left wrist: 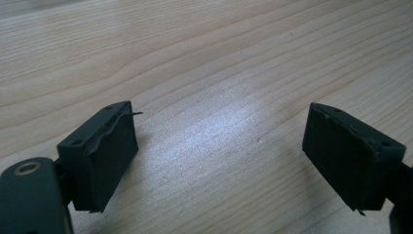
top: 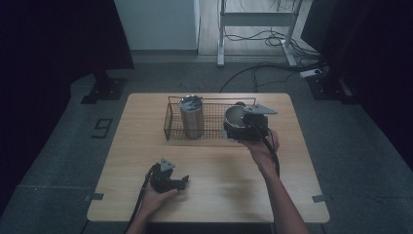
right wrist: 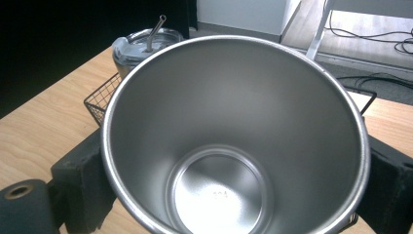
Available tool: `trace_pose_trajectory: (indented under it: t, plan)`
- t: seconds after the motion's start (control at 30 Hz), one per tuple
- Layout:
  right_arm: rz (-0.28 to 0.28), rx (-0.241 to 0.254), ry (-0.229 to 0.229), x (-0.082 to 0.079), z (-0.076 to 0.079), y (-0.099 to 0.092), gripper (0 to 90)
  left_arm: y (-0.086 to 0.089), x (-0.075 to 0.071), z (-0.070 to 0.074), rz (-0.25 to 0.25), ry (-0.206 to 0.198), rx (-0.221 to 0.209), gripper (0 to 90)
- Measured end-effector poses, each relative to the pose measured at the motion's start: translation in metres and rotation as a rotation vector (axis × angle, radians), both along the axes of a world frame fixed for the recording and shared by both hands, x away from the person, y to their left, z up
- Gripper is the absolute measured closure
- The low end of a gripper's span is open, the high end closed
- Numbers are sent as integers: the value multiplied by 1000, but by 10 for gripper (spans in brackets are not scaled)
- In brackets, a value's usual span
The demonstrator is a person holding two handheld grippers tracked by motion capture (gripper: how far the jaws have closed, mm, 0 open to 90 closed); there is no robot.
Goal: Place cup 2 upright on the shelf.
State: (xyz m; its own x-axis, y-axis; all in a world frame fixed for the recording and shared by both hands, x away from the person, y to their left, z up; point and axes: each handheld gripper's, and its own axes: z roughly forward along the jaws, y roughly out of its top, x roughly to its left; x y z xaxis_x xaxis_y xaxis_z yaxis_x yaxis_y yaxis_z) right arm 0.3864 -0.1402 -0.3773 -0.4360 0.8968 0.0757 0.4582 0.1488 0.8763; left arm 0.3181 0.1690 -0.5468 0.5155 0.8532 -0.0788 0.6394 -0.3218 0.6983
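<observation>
Right gripper view: steel cup [right wrist: 234, 141] hides gripper [right wrist: 234, 195] pads.

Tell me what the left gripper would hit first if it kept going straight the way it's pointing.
Probably the bare wooden table: the left gripper stands open with nothing between its jaws, angled down at the tabletop. Depth is hard to judge.

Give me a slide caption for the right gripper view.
Right gripper holds an empty steel cup between its jaws, beside a wire basket containing a lidded tumbler.
</observation>
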Motion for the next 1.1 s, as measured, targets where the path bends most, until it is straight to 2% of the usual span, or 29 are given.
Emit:
trace_pose_trajectory:
  t: [0.53,0.77,1.1]
  plan:
    - [-7,-9,-9,22,7,-5,71,0,0,0,-1,1,-2,128]
    - [-12,-19,-3,36,12,-4,71,1,0,0,-2,1,-2,127]
    - [-18,-21,2,47,12,-5,71,1,0,0,-4,2,-6,129]
